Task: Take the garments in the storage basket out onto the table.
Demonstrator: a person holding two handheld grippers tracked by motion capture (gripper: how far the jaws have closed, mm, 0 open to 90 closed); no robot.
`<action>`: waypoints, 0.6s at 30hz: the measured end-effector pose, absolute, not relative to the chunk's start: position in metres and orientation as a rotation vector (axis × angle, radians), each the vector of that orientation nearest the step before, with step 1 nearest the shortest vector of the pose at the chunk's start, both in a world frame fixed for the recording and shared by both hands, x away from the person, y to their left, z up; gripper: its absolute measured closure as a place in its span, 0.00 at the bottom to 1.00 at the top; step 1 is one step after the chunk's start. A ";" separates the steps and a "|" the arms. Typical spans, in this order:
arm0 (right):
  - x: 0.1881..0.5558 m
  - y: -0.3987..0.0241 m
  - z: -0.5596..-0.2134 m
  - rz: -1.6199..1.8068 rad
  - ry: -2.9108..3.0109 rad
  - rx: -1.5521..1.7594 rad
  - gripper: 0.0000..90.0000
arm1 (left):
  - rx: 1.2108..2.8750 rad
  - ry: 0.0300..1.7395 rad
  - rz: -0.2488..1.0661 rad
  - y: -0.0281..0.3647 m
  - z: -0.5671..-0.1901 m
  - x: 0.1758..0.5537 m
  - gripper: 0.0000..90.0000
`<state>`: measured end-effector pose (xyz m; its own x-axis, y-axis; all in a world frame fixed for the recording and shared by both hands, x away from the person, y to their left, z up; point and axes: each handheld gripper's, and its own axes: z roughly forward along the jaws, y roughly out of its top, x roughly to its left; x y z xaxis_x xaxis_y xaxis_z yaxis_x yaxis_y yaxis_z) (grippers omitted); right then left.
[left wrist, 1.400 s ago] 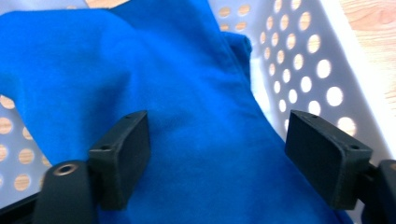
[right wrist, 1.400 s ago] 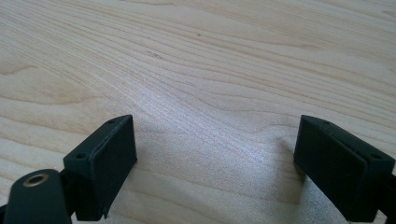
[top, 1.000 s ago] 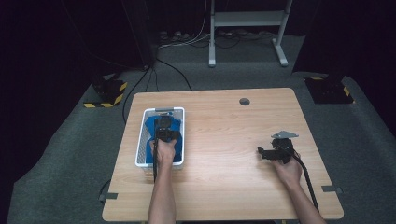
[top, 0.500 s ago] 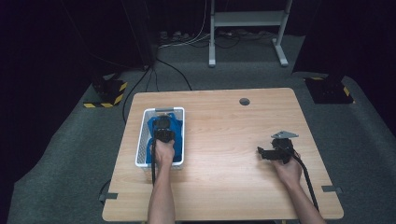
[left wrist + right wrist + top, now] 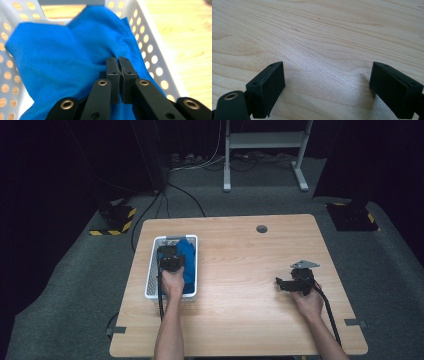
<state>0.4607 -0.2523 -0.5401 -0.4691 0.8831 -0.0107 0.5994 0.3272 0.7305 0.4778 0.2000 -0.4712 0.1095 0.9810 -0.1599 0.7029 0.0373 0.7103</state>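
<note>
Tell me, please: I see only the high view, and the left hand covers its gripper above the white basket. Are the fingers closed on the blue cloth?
Observer: Yes. In the left gripper view the left gripper is shut, pinching a fold of the blue fabric cloth.
Operator: Is the cloth still inside the basket?
Observer: Mostly. It lies in the white perforated plastic basket, bunched toward the far wall.
Operator: And the right gripper, is it holding something?
Observer: No. In the right gripper view the right gripper is open, with only the bare light wooden table between its fingers.
</note>
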 end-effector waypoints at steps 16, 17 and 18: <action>0.461 -0.252 -0.540 0.942 2.190 1.309 0.14 | 1.609 1.513 0.559 0.204 -0.429 0.464 0.98; 0.461 -0.252 -0.540 0.942 2.190 1.309 0.14 | 1.606 1.502 0.560 0.203 -0.426 0.464 0.98; 0.461 -0.252 -0.540 0.942 2.190 1.309 0.14 | 1.602 1.493 0.556 0.202 -0.424 0.463 0.98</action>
